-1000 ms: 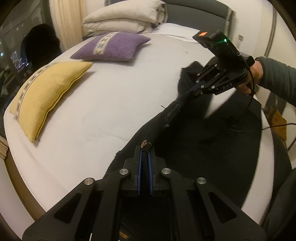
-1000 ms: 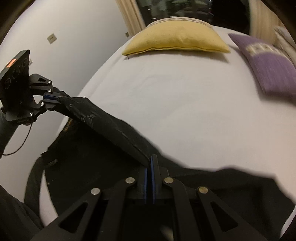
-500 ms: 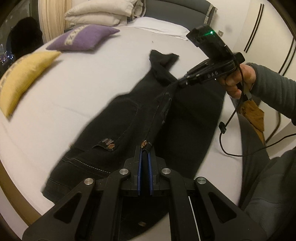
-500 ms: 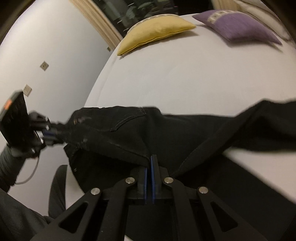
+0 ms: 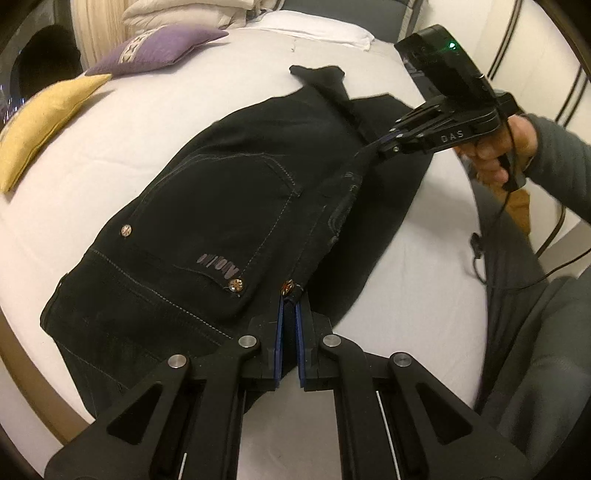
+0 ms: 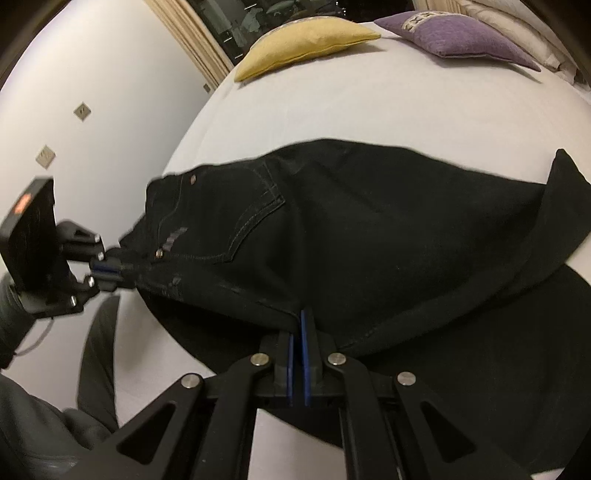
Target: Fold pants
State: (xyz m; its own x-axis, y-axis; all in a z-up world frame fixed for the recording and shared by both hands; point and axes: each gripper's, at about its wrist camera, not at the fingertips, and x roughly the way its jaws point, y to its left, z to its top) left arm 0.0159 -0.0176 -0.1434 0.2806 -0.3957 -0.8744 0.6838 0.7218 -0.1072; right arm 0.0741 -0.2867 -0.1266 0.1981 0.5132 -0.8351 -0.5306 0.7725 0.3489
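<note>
Lying across the white bed, the black pants are seen at the frame's centre, one leg folded over the other, back pocket up. The left hand-held gripper is clamped on the waistband beside a copper rivet. The right hand-held gripper is clamped on the fabric edge further along. A yellow pillow and a purple pillow are seen along the top of the right view.

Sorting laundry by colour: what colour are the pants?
Black pants, pale stitching; clearest in the left wrist view.
</note>
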